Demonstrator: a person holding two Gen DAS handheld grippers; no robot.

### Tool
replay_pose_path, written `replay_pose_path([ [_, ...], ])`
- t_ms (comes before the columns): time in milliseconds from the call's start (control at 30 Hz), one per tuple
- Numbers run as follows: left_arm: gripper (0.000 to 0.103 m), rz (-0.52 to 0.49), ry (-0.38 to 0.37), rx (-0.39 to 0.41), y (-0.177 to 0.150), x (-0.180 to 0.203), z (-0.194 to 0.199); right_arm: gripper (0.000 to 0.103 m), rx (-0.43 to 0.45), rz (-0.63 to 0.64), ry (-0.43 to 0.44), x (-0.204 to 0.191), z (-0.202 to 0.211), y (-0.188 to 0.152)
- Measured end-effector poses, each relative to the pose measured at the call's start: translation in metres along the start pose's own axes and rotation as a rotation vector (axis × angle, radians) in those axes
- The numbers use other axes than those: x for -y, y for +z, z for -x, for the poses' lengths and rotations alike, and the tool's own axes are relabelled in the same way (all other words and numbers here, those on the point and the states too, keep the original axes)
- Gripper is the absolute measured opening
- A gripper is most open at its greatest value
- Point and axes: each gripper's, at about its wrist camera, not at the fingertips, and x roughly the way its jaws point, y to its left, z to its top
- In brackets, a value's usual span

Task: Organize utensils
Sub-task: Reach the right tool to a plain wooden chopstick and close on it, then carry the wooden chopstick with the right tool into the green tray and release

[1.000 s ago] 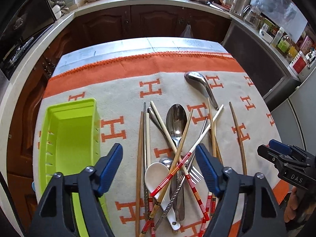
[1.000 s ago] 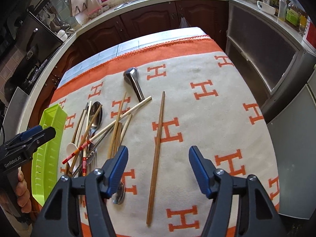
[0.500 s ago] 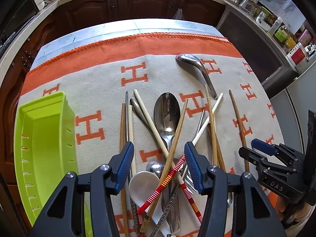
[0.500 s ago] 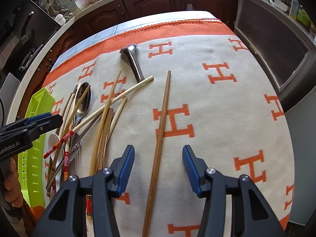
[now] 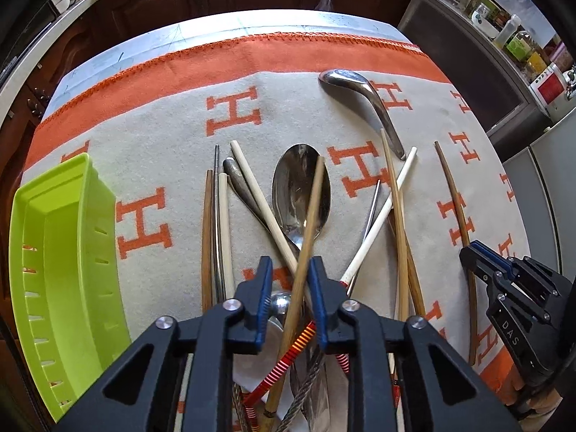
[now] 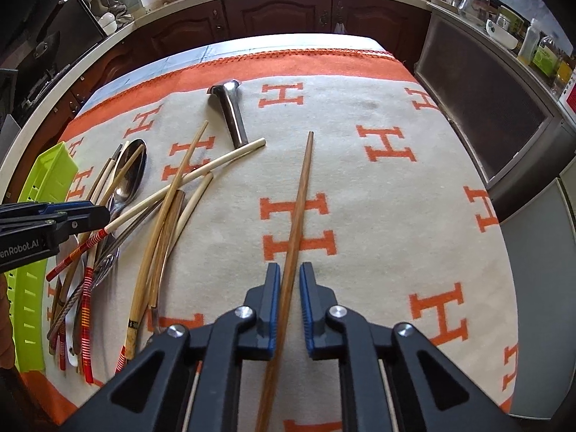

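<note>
Closing on a crossing of two sticks in the pile: left gripper (image 5: 291,288), pointed steeply down, jaws narrowed to a slim gap with a tan bamboo chopstick (image 5: 313,208) and a cream chopstick (image 5: 252,176) between them; no firm pinch to be seen yet. Closing likewise over the lone dark brown chopstick (image 6: 300,201): right gripper (image 6: 288,288), pads just beside the stick on both sides, a sliver of cloth showing on its right.

Hidden under the left gripper's body: most of a white ceramic spoon (image 5: 273,331), the handle of the large steel spoon (image 5: 298,187), the lower ends of the red-striped chopsticks (image 5: 295,345). Cut off by the right gripper's frame: the near end of the dark brown chopstick. Hard to sort out in the tangle which stick lies on which. Cannot tell whether fork tines sit among the handles in the left wrist view.

Off to the left, near the pile but apart from it: lime green tray (image 5: 64,252), its near end cut off by the picture's edge. Beyond the pile, alone: a short steel ladle spoon (image 5: 360,90). Open cloth to the right of the dark brown chopstick and across the far orange band of the blanket (image 5: 172,136); beyond that, a bare strip of desk (image 5: 216,32), then the drop to dark cabinets.
</note>
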Motion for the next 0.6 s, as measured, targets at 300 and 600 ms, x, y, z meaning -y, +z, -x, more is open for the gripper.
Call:
replay_pose_path([
  [300,0.004,0.024,0.038,0.032,-0.005,-0.007,0.012,0.006,0.012,-0.033,0.038,0.004,0.002,-0.002],
  [600,0.004,0.077,0.031,0.137,-0.018,-0.025,0.071,0.006,0.032,-0.084,0.155,0.003,0.028,-0.004],
])
